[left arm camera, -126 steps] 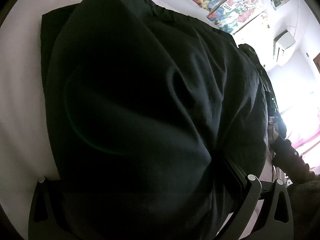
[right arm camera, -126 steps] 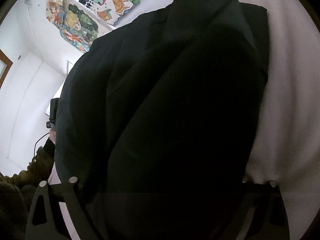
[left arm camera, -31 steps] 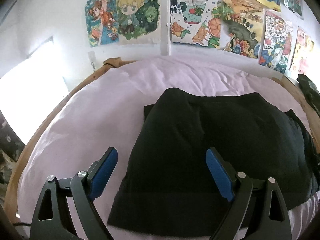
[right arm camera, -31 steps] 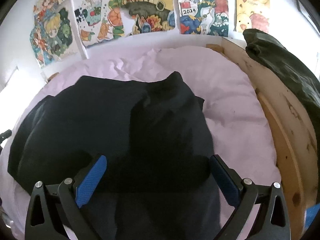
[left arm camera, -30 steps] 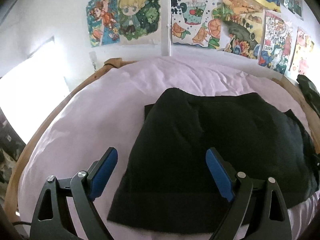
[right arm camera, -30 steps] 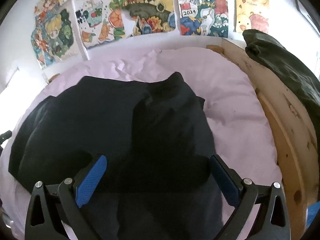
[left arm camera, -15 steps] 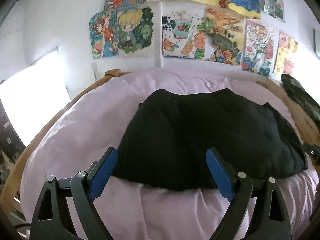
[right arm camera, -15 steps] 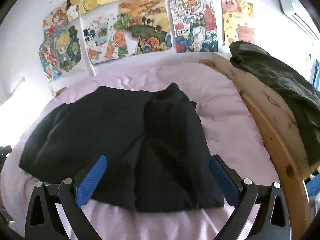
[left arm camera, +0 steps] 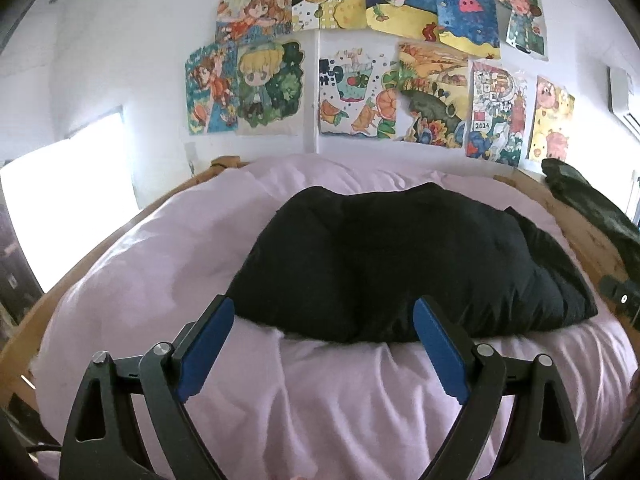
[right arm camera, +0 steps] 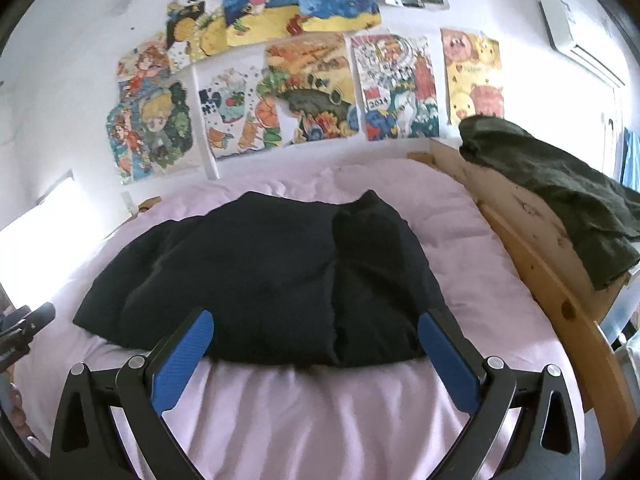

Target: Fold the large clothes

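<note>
Black and bulky, the folded garment (left arm camera: 400, 264) (right arm camera: 272, 280) lies in the middle of the pink bedsheet (left arm camera: 320, 400) (right arm camera: 320, 408), a narrower flap doubled over its right side. Both grippers hang just short of its near edge, touching nothing: the left gripper (left arm camera: 324, 340) has its blue pads (left arm camera: 204, 344) spread wide, and the right gripper (right arm camera: 316, 352) is spread the same way. Colourful drawings (left arm camera: 360, 92) cover the wall behind, and a dark green cloth (right arm camera: 560, 192) is draped over the wooden bed frame (right arm camera: 540, 272) on the right.
</note>
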